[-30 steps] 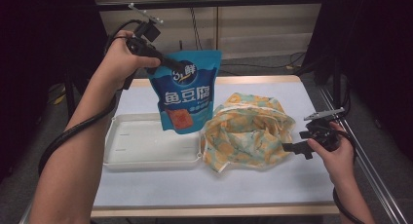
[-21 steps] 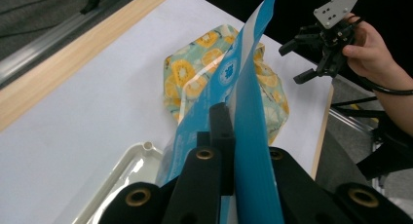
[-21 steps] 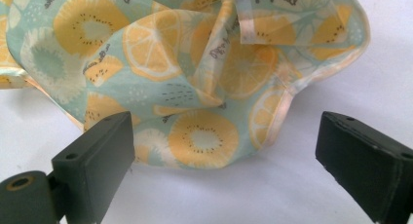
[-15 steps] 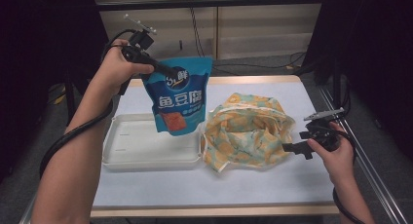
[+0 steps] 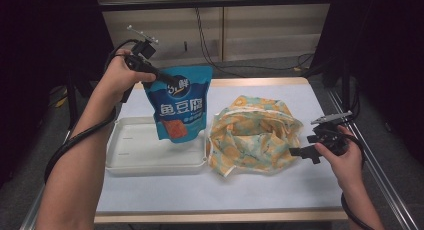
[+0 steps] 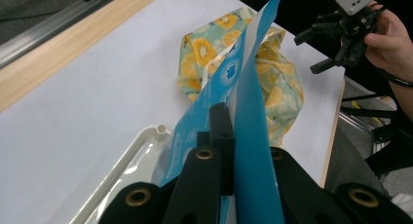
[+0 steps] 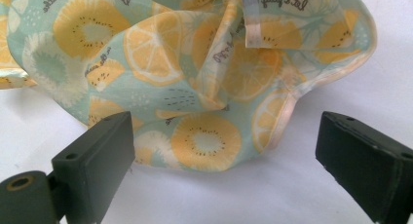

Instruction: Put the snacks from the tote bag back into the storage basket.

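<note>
Two tongs: my left tongs [image 5: 167, 80] grip the blue pouch [image 5: 178, 105] above the white tray [image 5: 125, 157]; my right tongs [image 7: 224, 156] gape empty beside the fruit-print bag [image 5: 252, 135].

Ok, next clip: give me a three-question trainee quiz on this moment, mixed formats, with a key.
1. True or false: the left claw is shut on the top edge of the blue snack pouch.
2. Multiple choice: the bottom of the pouch hangs over which thing? A) the fruit-print cloth bag B) the white tray C) bare table
3. Short answer: how do the jaws of the right claw stand, and what lies ahead of them?

Key
1. True.
2. B.
3. Wide open, gripping nothing; the edge of the fruit-print cloth bag lies just ahead of them on the table.
</note>
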Demonstrator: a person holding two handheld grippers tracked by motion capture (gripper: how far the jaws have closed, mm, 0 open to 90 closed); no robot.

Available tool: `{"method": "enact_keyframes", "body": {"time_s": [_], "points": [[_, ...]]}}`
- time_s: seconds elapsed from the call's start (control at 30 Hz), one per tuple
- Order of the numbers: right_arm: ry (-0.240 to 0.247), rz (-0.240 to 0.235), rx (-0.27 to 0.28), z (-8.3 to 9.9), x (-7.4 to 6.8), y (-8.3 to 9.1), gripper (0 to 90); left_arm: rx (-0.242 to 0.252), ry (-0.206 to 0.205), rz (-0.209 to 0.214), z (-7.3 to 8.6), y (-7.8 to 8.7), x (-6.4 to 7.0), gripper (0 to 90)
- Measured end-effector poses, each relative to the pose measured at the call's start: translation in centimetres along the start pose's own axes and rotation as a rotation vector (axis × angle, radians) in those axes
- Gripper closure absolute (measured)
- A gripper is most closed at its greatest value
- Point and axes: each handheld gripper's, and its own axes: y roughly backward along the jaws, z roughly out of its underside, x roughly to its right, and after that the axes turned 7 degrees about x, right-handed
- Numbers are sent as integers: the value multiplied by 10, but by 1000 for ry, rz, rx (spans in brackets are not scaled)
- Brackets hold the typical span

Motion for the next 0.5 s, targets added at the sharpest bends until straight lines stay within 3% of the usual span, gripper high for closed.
{"method": "enact_keyframes", "body": {"time_s": [0.5], "points": [[10, 1, -18, 0, -3, -3, 66, -6, 4, 24, 20, -4, -17, 900]]}}
